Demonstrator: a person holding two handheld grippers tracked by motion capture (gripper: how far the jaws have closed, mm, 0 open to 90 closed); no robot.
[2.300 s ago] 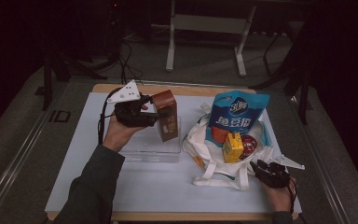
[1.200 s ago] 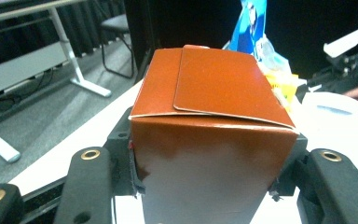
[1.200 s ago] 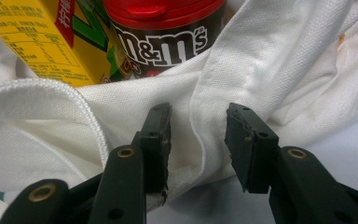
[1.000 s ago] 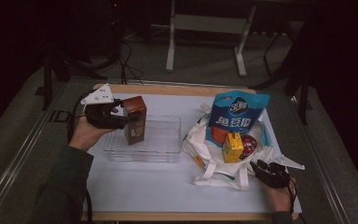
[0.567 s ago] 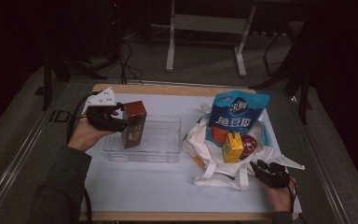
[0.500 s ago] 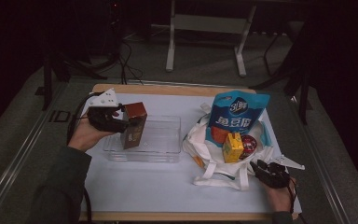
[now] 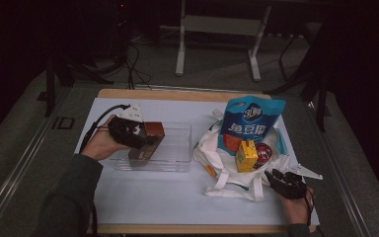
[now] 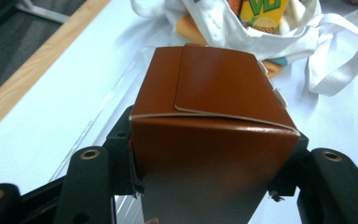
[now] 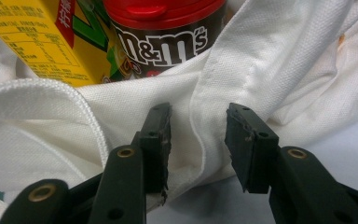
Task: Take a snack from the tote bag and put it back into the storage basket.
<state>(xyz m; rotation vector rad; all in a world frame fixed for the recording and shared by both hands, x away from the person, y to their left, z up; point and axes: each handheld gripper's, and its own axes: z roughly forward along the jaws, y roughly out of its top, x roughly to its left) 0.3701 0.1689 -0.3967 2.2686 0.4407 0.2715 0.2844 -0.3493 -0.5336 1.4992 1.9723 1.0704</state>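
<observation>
On a white-covered table (image 7: 143, 197), a white tote bag (image 7: 217, 163) sits near the right gripper (image 7: 279, 178), whose jaws stand partly apart around a fold of the bag's cloth without pinching it. Ahead of those jaws, inside the bag, are a blue snack pouch (image 7: 249, 123), a yellow juice carton (image 9: 32, 37) and a red-lidded candy tub (image 9: 168, 28). The left gripper (image 7: 140, 140) is clamped on a brown carton (image 8: 214, 116), tilted over the near-left end of a clear plastic tray (image 7: 177, 148) lying just beneath it. Judged from this, the carton is being set into the tray; it should be lowered until it rests flat before the jaws release.
</observation>
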